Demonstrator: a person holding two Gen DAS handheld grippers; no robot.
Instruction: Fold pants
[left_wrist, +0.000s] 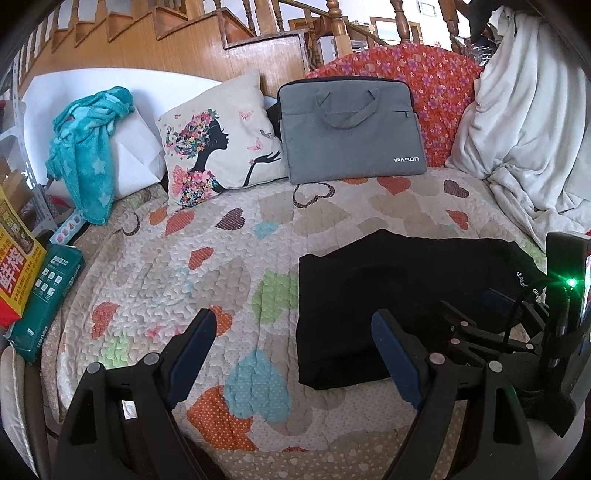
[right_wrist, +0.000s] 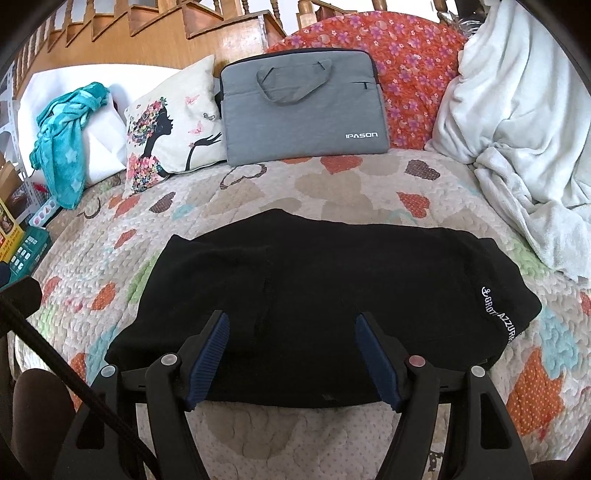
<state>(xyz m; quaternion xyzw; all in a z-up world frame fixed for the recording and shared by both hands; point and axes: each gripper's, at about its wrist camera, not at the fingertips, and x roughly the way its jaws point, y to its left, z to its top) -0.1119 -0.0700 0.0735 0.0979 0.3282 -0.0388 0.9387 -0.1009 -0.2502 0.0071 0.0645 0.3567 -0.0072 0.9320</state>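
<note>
Black pants (right_wrist: 314, 302) lie folded into a flat rectangle on a heart-patterned quilt (right_wrist: 351, 181), with white lettering on their right end. In the right wrist view my right gripper (right_wrist: 291, 323) is open and empty, its fingers above the near edge of the pants. In the left wrist view the pants (left_wrist: 399, 291) lie to the right. My left gripper (left_wrist: 291, 321) is open and empty above the quilt (left_wrist: 177, 266), its right finger over the pants' left edge. The right gripper's body (left_wrist: 524, 332) shows at the right edge.
At the back stand a grey laptop bag (right_wrist: 303, 107), a printed cushion (right_wrist: 170, 125), a red floral cushion (right_wrist: 413, 70) and a white blanket (right_wrist: 524, 140). A teal towel (left_wrist: 88, 151) hangs at the left. Boxes (left_wrist: 40, 295) stand by the left edge.
</note>
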